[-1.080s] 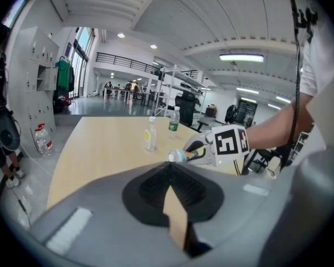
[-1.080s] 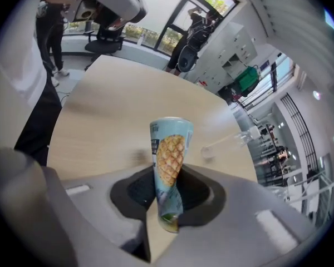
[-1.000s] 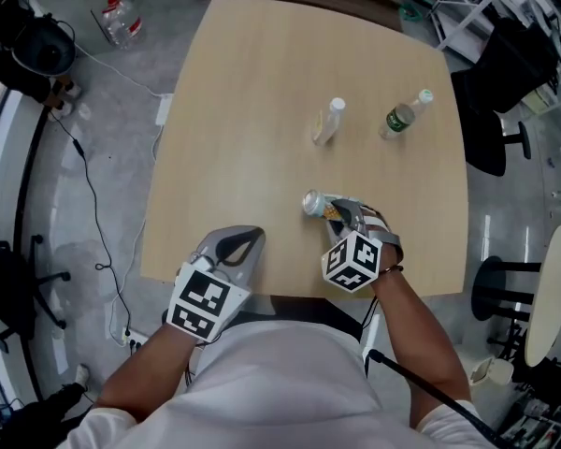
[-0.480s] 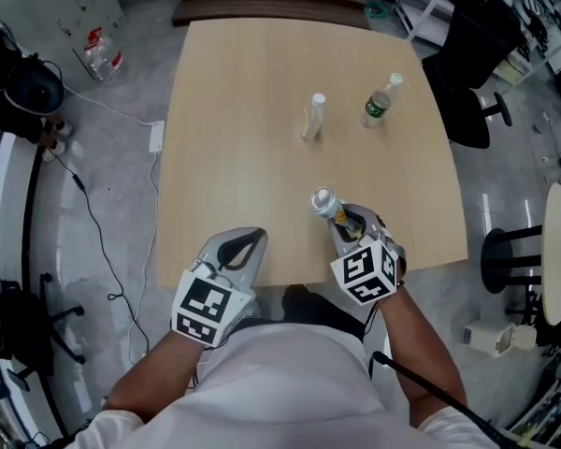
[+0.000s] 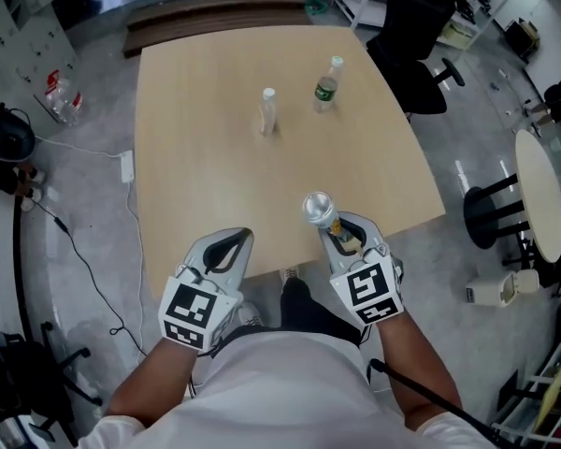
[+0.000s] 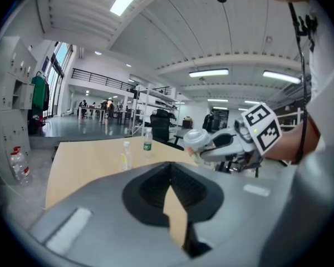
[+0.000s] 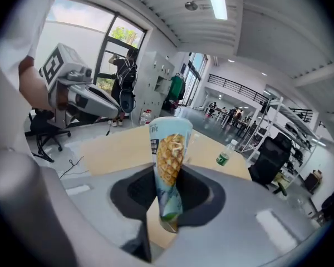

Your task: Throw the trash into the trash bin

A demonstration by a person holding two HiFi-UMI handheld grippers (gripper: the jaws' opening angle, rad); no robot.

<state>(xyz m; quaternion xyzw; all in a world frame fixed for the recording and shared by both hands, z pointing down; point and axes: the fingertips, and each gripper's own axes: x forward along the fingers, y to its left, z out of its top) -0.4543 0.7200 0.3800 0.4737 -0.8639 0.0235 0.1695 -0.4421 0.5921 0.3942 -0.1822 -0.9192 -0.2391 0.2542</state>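
Right tongs (image 5: 339, 235) grip cup (image 5: 317, 208), perhaps yoghurt

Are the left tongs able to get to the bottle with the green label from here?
Probably yes, with a long stretch. The left tongs are shut and empty, and bare table lies between them and the green-label bottle at the far side. Only the small clear bottle stands near that path.
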